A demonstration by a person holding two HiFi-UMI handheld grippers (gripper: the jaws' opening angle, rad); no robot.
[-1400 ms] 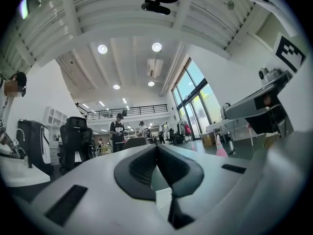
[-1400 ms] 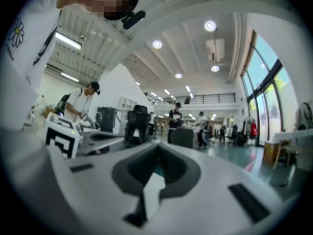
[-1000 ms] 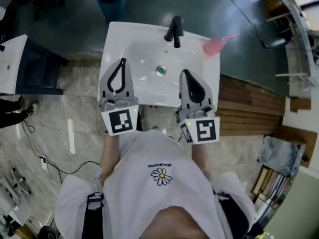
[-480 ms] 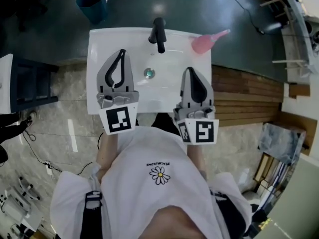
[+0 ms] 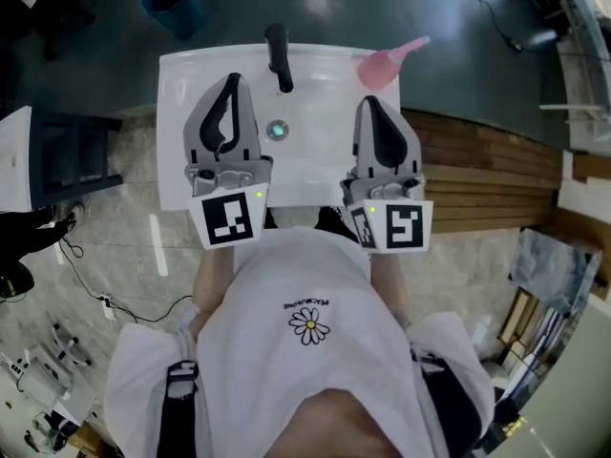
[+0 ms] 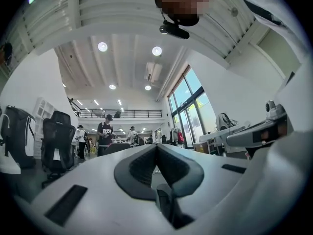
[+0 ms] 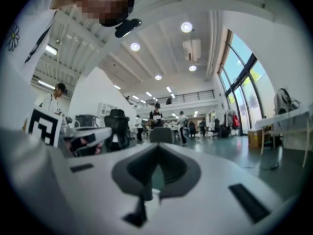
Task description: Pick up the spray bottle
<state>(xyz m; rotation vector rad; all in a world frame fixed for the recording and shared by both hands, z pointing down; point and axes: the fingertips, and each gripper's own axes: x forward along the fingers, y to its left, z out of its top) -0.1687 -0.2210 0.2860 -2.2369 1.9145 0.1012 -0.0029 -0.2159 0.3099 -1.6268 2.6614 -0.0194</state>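
Observation:
The pink spray bottle (image 5: 384, 63) lies at the far right corner of the white sink (image 5: 181, 179) in the head view, its nozzle pointing up and right. My left gripper (image 5: 232, 82) hangs over the sink's left half, shut with nothing in it. Over the right half, my right gripper (image 5: 368, 103) is also shut and empty, its tip a short way below the bottle and not touching it. Both gripper views look level across a large room: the left gripper (image 6: 156, 146) and right gripper (image 7: 157, 146) show jaws together; the bottle is not in either.
A black faucet (image 5: 279, 55) stands at the sink's back middle, with the drain (image 5: 278, 130) in front of it. A blue bin (image 5: 175, 3) sits on the floor beyond the sink. A wooden platform (image 5: 477, 175) lies to the right, a dark cabinet (image 5: 67, 156) to the left.
Both grippers have advanced over the sink, toward its back edge. The sink and bottle now sit lower and more to the left in the head view.

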